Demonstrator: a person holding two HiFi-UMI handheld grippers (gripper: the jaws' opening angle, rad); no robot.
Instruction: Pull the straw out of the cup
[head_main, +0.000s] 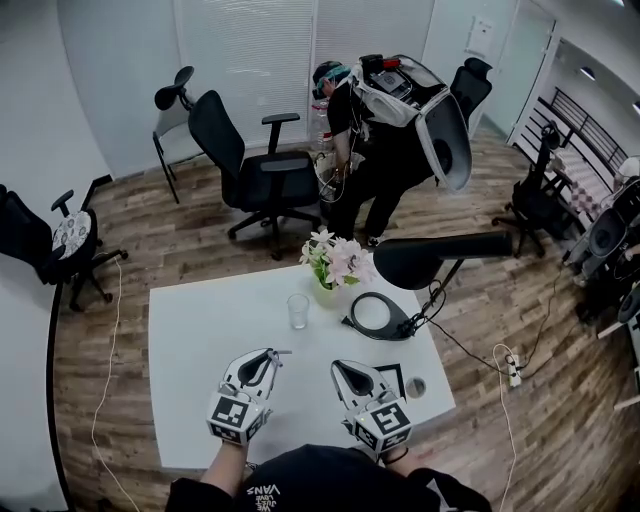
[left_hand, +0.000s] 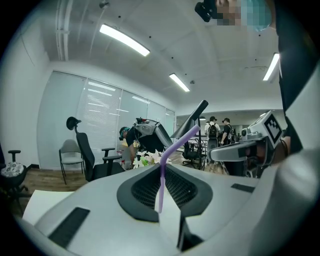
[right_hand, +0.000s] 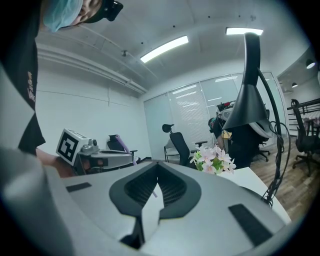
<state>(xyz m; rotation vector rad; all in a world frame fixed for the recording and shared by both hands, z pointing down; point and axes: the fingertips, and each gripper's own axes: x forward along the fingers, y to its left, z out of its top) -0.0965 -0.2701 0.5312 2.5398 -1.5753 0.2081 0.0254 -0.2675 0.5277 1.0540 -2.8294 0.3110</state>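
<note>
Clear glass cup (head_main: 298, 310), matt white table (head_main: 200, 340), smooth purple plastic straw (left_hand: 161, 180), wood-plank floor (head_main: 540, 420)

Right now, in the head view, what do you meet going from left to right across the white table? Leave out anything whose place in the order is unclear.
left gripper, shut on the purple straw → clear cup → flowers → ring-shaped lamp base

Grey left tool (head_main: 283, 352), black shirt (head_main: 320, 482)
</note>
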